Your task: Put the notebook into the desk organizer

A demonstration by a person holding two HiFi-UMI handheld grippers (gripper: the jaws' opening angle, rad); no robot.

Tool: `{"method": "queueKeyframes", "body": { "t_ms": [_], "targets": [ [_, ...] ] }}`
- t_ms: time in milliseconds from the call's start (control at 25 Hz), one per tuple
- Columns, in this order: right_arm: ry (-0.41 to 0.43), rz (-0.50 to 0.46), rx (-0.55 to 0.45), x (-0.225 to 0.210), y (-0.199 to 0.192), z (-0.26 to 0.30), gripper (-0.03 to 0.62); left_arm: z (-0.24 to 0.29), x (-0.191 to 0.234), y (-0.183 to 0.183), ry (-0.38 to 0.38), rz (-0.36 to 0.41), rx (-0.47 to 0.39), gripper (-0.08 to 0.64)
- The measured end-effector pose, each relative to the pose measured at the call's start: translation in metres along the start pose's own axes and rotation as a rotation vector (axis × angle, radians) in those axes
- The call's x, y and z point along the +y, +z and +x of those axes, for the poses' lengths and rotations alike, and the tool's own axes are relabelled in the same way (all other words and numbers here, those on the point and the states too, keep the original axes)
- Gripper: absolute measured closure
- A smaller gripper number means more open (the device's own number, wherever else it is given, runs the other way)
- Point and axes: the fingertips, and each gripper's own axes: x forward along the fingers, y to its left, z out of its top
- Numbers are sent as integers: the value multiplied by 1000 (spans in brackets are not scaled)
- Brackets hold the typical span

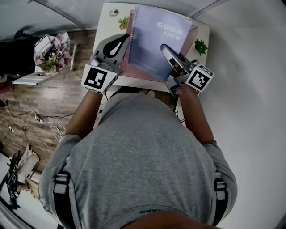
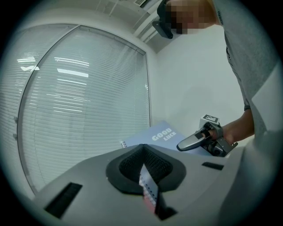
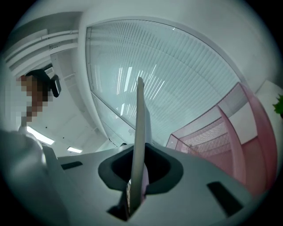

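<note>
A lavender spiral notebook printed "GOOD LUCK" is held tilted over a pink mesh desk organizer on the white desk. My right gripper is shut on the notebook's near right edge. In the right gripper view the notebook rises edge-on out of the right gripper, with the organizer to its right. My left gripper is shut with nothing in it, its tip beside the spiral edge. In the left gripper view the notebook and the right gripper show beyond the left gripper.
Small green plant shapes and a round object are on the desk. To the left, on the wooden floor, are a bag with flowers and cables. Window blinds stand behind the desk.
</note>
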Motion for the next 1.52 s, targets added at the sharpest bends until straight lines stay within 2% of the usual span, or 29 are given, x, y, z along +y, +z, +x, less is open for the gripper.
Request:
{"method": "queueKeyframes", "body": {
  "t_ms": [320, 600, 1040, 1320, 1520],
  "targets": [
    [-59, 110, 76, -12, -9, -2, 553, 5, -3, 7, -3, -14, 4, 541],
    [-92, 180, 95, -21, -12, 0, 552, 5, -4, 10, -5, -22, 6, 541],
    [-164, 220, 149, -47, -17, 8, 543, 7, -4, 5, -9, -27, 6, 541],
    [-242, 206, 181, -68, -24, 7, 551, 13, -3, 3, -12, -26, 0, 541],
    [-289, 173, 185, -67, -27, 7, 551, 11, -2, 7, -25, -33, 5, 541]
  ]
}}
